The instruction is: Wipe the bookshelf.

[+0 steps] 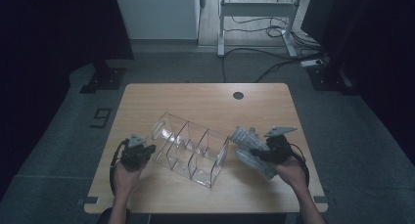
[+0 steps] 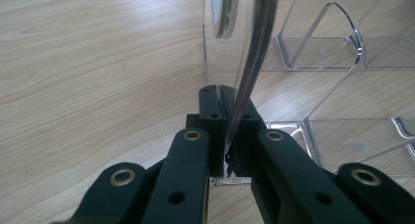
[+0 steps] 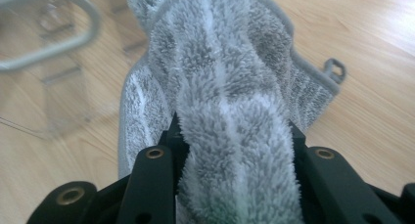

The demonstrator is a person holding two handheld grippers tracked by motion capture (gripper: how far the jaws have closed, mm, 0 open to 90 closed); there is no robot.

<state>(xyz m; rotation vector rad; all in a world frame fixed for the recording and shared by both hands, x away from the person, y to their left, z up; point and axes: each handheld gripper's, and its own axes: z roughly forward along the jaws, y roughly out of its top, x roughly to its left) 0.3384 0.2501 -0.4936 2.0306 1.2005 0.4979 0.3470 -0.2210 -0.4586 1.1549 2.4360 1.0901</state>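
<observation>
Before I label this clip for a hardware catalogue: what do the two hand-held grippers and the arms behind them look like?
Both are black two-jaw tools. The left gripper has flat black links with brass-ringed pivot holes and plain screw holes; the right gripper is built alike. Each carries a grey three-cornered plate on top and trails a black cable. The forearms are bare, no sleeves visible.

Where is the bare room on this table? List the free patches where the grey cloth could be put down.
Free: the far strip of the table between the clear organizer and the round hole; also the near edge between the two forearms. Crowded: the middle, where the organizer lies slantwise, the left tongs clamp its wall, and the right tongs hold the grey cloth beside it.
</observation>
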